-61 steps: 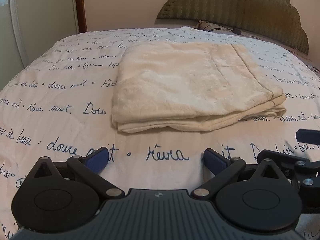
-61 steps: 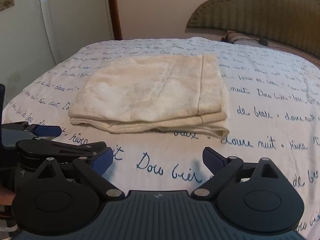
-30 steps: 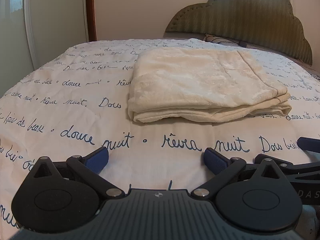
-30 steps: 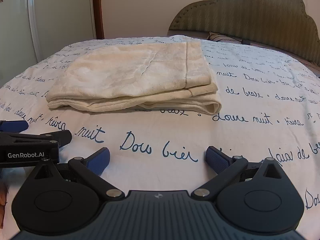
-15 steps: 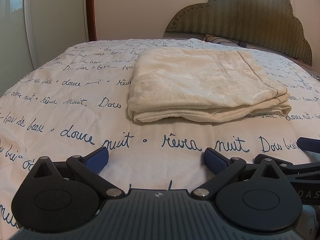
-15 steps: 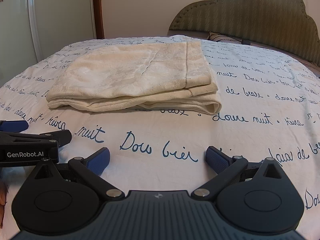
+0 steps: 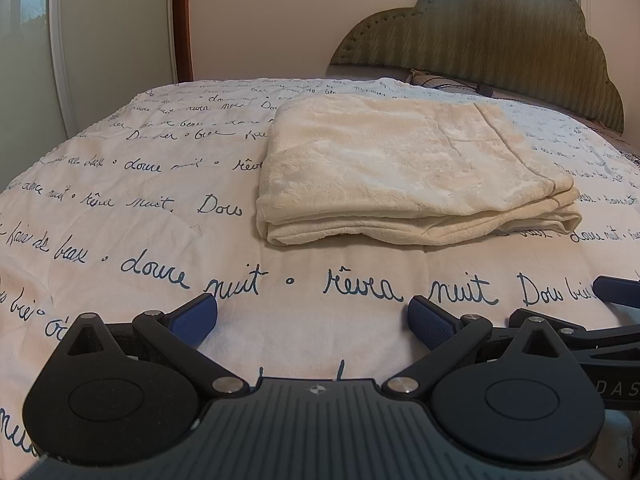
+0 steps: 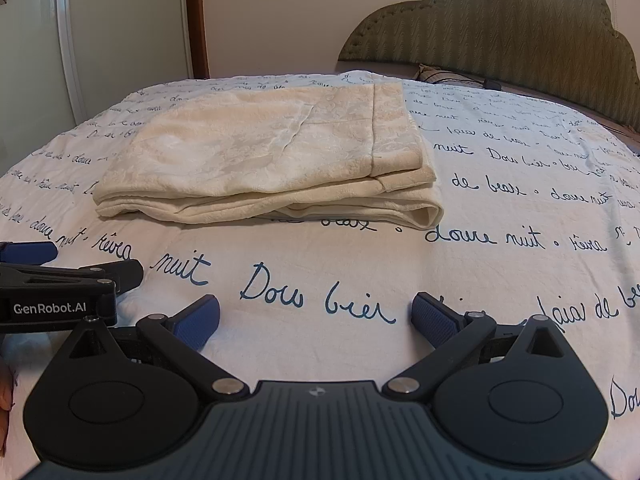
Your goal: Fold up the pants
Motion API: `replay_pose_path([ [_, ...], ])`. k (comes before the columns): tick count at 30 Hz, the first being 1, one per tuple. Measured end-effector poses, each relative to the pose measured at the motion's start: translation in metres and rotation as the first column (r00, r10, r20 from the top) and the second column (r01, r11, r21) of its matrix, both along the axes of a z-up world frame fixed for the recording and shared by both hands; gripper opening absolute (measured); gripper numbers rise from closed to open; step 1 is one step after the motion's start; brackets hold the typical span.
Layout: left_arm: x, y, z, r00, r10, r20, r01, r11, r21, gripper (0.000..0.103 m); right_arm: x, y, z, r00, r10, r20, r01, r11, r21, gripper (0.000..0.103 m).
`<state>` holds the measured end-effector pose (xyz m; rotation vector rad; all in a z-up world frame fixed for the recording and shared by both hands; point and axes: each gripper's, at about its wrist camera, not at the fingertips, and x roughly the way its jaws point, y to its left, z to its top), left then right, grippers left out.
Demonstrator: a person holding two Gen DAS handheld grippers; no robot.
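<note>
Bedroom, pale walls; white bedspread (image 7: 120, 208) printed with blue script, covering the bed. Padded green headboard (image 7: 500, 40), upper right of both views, its right end cut off by the frame edge. Pillow (image 7: 424, 78) at its base, mostly hidden. White wardrobe door (image 8: 120, 32) with flower decals, upper left.

Pants (image 7: 400, 172), cream, folded into a flat stacked rectangle; centre of the left view, centre-left of the right view; underside layers not visible.

Left gripper (image 7: 312, 318): low over the bedspread, near the fold's front edge, fingers apart, empty. Right gripper (image 8: 316, 318): beside it, same pose, fingers apart, empty. Nothing stands between the grippers and the pants.
</note>
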<state>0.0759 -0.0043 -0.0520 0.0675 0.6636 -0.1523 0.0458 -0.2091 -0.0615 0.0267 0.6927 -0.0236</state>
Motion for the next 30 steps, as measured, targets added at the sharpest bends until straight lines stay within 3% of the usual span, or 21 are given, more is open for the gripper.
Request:
replay_pose_path([
  [30, -0.0003, 0.0018, 0.0002, 1.0, -0.005, -0.01, 0.005, 1.0, -0.004, 0.103, -0.0005, -0.0002, -0.0002, 1.0, 0.0, 0.0, 0.0, 1.0, 0.0, 0.103],
])
